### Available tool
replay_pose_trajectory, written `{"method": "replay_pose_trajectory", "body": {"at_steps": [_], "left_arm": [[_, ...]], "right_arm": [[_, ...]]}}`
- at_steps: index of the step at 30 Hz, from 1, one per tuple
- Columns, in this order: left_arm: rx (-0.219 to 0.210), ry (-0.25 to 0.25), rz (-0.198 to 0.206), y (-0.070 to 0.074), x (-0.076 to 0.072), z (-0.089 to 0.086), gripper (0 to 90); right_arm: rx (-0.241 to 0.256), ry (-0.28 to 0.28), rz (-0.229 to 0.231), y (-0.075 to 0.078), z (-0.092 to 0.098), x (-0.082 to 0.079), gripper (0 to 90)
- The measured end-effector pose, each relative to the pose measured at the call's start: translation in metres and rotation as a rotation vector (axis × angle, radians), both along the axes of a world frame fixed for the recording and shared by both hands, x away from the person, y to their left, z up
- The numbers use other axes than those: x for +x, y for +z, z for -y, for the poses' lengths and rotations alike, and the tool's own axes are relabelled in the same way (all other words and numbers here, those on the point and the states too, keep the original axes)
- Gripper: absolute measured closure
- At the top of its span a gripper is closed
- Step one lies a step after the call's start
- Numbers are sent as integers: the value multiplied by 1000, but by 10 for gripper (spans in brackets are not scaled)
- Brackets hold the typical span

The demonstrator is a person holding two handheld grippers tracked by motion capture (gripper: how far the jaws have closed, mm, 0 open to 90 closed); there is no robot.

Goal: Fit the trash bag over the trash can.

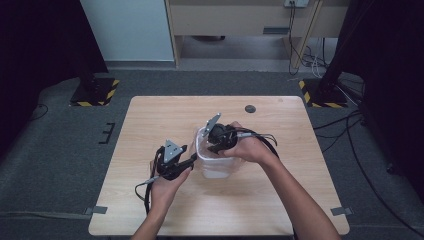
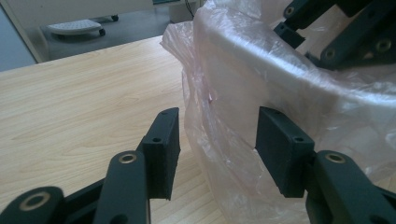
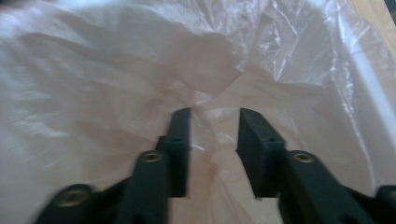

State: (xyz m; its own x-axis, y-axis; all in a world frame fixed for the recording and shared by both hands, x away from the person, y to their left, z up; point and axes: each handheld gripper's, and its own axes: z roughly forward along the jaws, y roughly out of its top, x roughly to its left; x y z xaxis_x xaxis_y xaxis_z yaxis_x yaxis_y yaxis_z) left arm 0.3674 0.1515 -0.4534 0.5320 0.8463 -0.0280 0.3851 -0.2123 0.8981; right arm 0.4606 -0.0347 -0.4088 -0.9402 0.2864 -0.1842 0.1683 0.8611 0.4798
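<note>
the thin plastic bag (image 2: 280,79) lines a small pale bin (image 1: 216,162) that stands near the middle of the counter (image 1: 150,120), its film draped out over the rim and hanging down the side. the right tongs (image 3: 214,133) reach down inside the bin, jaws apart, with crumpled film lying between and just beyond them; nothing is pinched there yet. the left tongs (image 2: 217,140) sit outside at the bin's left wall, jaws also apart, straddling a loose fold of the overhang without closing on it. the step in hand looks like seating the liner. to do it well, the right tongs should press the film toward the bottom gently so it does not tear, while the left tongs pinch the overhang and hold it, keeping the edge from sliding in over the rim and the light bin from shifting.
</note>
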Motion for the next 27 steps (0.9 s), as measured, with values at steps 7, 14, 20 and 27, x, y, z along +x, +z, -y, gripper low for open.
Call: {"method": "replay_pose_trajectory", "body": {"at_steps": [7, 14, 20, 27], "left_arm": [[1, 0, 0, 0, 0, 1, 495], [-2, 0, -7, 0, -1, 0, 488], [-15, 9, -4, 1, -3, -2, 437], [-25, 41, -11, 4, -6, -10, 338]], "right_arm": [[-10, -28, -2, -1, -3, 2, 417], [5, -34, 1, -1, -2, 1, 359], [58, -43, 21, 10, 7, -2, 265], [171, -28, 42, 29, 31, -13, 205]]}}
